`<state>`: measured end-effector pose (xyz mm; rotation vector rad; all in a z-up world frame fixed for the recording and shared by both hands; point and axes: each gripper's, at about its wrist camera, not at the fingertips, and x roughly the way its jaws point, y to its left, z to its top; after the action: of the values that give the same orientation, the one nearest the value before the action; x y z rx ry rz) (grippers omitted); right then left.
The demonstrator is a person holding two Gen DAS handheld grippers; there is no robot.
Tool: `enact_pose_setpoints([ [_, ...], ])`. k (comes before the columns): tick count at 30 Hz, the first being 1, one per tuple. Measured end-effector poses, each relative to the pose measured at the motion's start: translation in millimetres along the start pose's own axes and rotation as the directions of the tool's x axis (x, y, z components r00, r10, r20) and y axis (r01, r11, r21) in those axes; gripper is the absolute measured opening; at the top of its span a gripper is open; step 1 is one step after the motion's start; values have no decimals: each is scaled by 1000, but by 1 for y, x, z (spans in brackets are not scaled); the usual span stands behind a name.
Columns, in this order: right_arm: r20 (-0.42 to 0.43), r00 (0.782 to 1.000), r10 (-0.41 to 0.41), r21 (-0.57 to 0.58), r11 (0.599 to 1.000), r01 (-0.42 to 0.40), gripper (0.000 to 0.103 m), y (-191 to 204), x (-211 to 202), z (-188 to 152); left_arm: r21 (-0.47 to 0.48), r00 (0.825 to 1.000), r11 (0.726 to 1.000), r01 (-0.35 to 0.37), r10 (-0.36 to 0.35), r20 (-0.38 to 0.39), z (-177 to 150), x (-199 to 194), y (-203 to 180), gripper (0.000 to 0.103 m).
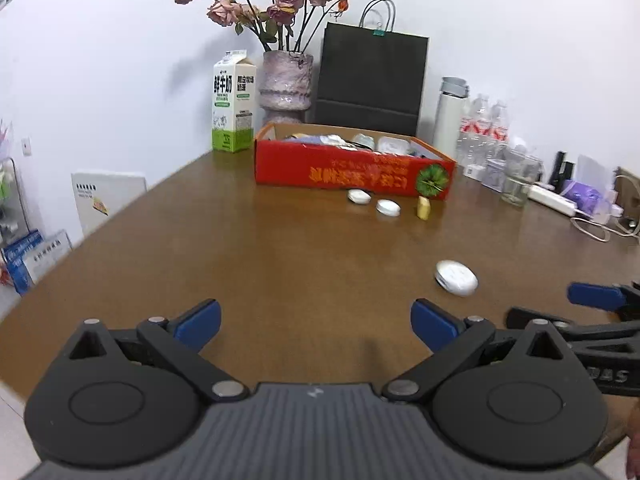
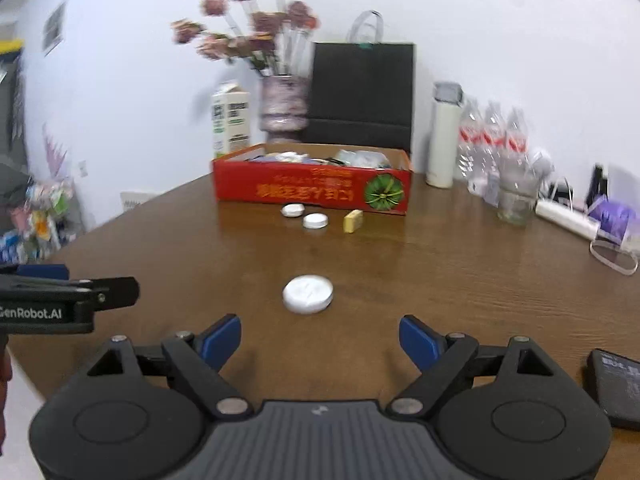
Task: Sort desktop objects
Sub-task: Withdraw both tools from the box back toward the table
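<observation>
two grippers hover over the glossy wooden table (image 1: 280,248), the left gripper (image 1: 316,322) and right gripper (image 2: 320,338) both spread and empty. a smooth white round puck (image 2: 307,294) lies just ahead of the right one, well short of the red cardboard box (image 2: 312,190). only the right view shows a flat black device (image 2: 618,386).

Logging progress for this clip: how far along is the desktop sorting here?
Done: the red box already holds assorted items. In hand: nothing; the left gripper and right gripper are both open and empty. Left: the near white disc, two smaller white discs and a yellow block lie loose on the table.
</observation>
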<state>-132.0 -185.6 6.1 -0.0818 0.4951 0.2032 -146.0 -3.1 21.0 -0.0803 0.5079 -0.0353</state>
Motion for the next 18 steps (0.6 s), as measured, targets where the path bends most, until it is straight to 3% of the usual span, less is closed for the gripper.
enact_pose_setpoints([
  [4, 19, 999, -39, -65, 997, 41, 86, 14, -17, -14, 15, 1000, 1000, -21, 21, 15, -20, -18, -3, 103],
  [9, 0, 1000, -18, -4, 1000, 18, 86, 13, -25, -31, -3, 999, 999, -45, 45, 19, -20, -19, 2, 103],
  [18, 6, 1000, -27, -7, 1000, 27, 86, 13, -19, -34, 23, 999, 999, -38, 37, 22, -25, -14, -2, 103],
])
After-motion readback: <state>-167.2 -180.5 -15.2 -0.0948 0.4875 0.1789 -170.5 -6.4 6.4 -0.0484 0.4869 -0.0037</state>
